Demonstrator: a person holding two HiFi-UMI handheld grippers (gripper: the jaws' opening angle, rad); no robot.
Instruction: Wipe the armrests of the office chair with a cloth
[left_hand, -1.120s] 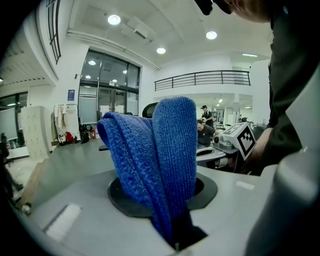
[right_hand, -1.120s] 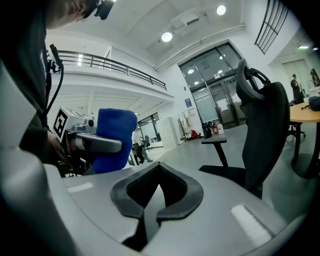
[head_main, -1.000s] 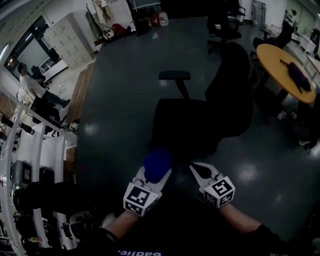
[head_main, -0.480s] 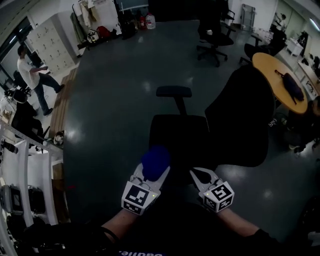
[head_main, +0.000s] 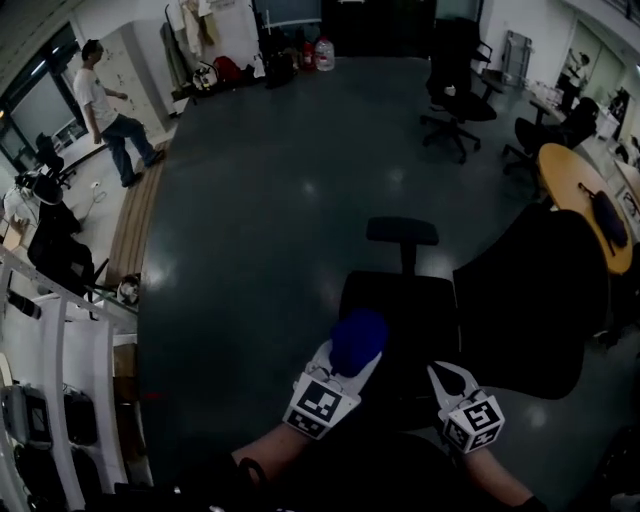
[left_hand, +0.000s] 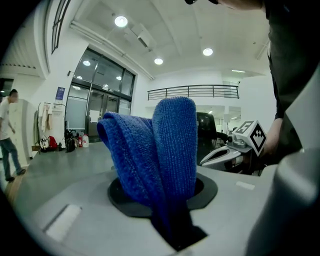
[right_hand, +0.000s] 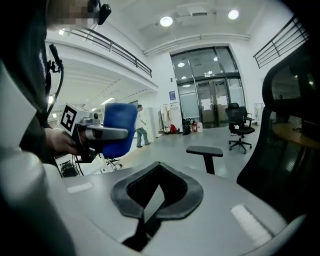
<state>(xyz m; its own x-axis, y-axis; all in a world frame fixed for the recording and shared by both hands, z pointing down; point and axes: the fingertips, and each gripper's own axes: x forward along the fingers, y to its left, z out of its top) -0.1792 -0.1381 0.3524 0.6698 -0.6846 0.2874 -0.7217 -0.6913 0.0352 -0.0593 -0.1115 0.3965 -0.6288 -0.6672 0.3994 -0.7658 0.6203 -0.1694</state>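
Possibly the cloth (head_main: 358, 338) clamped in the left gripper (head_main: 340, 364) pulls free against the armrest (head_main: 402, 231); right gripper (head_main: 447, 376) closed, empty

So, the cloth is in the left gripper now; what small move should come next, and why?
Probably carry the left gripper forward and slightly right, towards the armrest beyond the seat. Its jaws already clamp the blue cloth, which is held up in the air, not yet on the armrest. The right gripper is shut and empty.
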